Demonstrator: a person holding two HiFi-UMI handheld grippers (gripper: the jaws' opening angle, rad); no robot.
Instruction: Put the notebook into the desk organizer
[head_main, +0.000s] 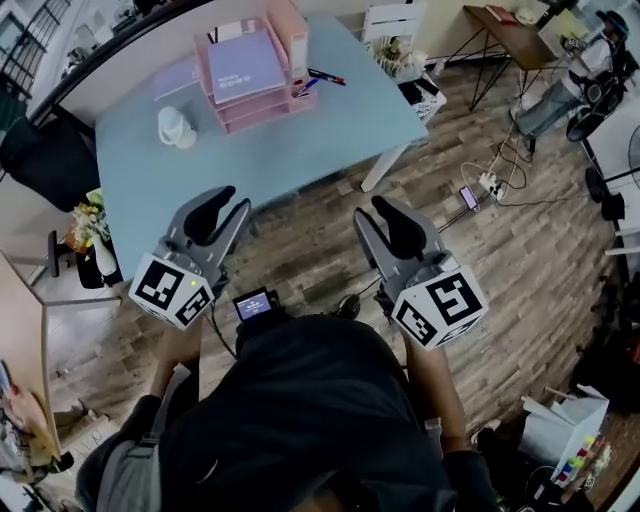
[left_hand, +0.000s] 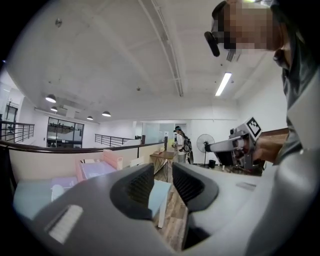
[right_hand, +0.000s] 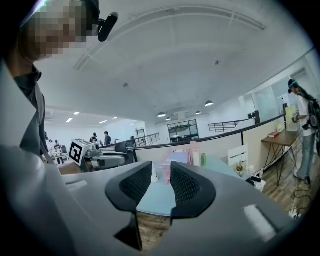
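Hovering off the table, both grippers sit close to the person's body over the wood floor (head_main: 300, 250), w/ the light-blue table (head_main: 300, 140) ahead at 11–12 o'clock. Left gripper (head_main: 228, 200) is at 9 o'clock of the right gripper (head_main: 368, 210), the two well apart.

Left gripper view: left gripper (left_hand: 162, 170) jaws stand apart by a narrow gap w/ nothing btwn them; only table edge and floor show thru the gap. Right gripper view: right gripper (right_hand: 161, 167) jaws also apart by a narrow gap and empty, w/ table top showing btwn the pads.

Pink desk organizer (head_main: 295, 40) stands at the table's far end, approx 12 o'clock from the left gripper and well apart from both grippers. Notebook (head_main: 245, 65), lavender cover, lies flat in the organizer's top tray. A second pale-lilac flat thing (head_main: 175, 78) lies on the table just beside the organizer at its 9 o'clock; it's too washed out to tell if it's another book or a sheet.

White cup (head_main: 177, 127) sits on the table near the organizer, at its 7 o'clock. Pens (head_main: 325, 77) lie at the organizer's 3 o'clock, right by its side. Small lit-screen device (head_main: 255, 303) sits btwn the two grippers, toward 6 o'clock, close to the person's chest.
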